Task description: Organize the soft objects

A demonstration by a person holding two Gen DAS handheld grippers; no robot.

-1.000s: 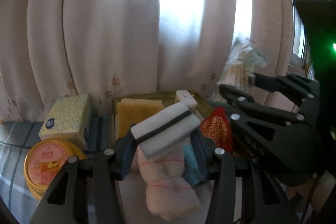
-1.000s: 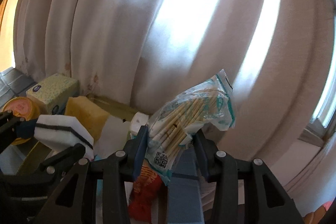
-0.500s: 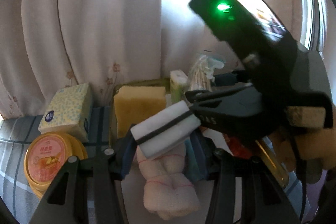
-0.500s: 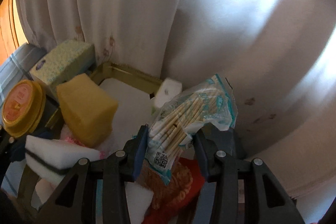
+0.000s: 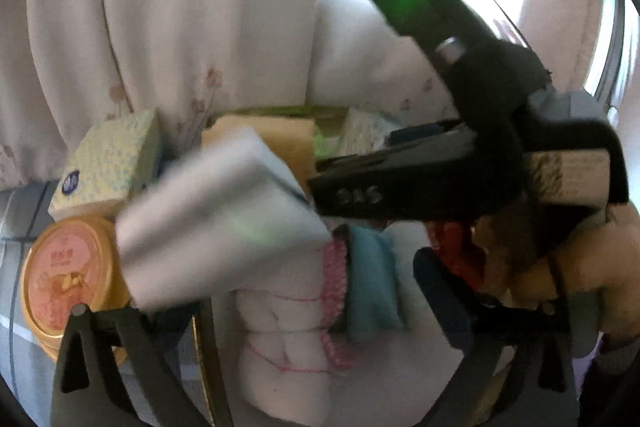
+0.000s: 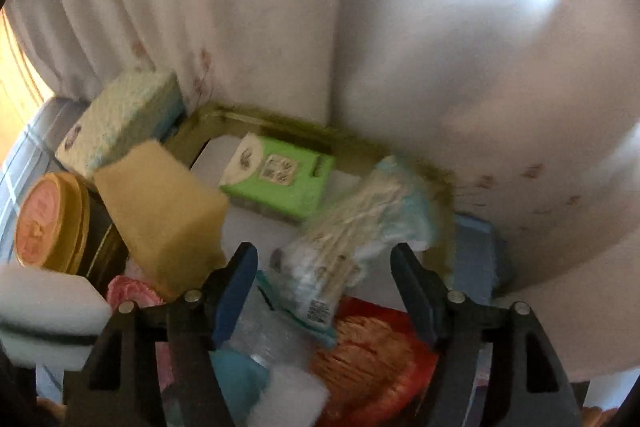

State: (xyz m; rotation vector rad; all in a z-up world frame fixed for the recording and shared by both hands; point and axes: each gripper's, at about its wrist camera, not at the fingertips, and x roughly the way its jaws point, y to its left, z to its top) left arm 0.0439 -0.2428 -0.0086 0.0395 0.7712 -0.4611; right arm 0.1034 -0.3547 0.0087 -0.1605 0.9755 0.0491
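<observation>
In the left wrist view my left gripper (image 5: 296, 291) stands open; the white sponge with a dark stripe (image 5: 216, 227) is blurred and loose above its left finger. It also shows in the right wrist view (image 6: 48, 311). My right gripper (image 6: 324, 287) is open, and the bag of cotton swabs (image 6: 348, 243) lies blurred between its fingers over the gold tray (image 6: 280, 125). In the tray are a yellow sponge (image 6: 164, 211), a green tissue pack (image 6: 280, 175), a red pouch (image 6: 368, 359) and a rolled white and pink cloth (image 5: 288, 331).
A yellow-patterned tissue box (image 5: 108, 167) and an orange-lidded tub (image 5: 68, 271) stand left of the tray. White curtains hang close behind. The right gripper's black body (image 5: 460, 163) crosses the right of the left wrist view.
Both grippers have opened. The striped sponge has left the left jaws and the swab bag has dropped from the right jaws toward the tray. The right gripper moved left over the tray.
</observation>
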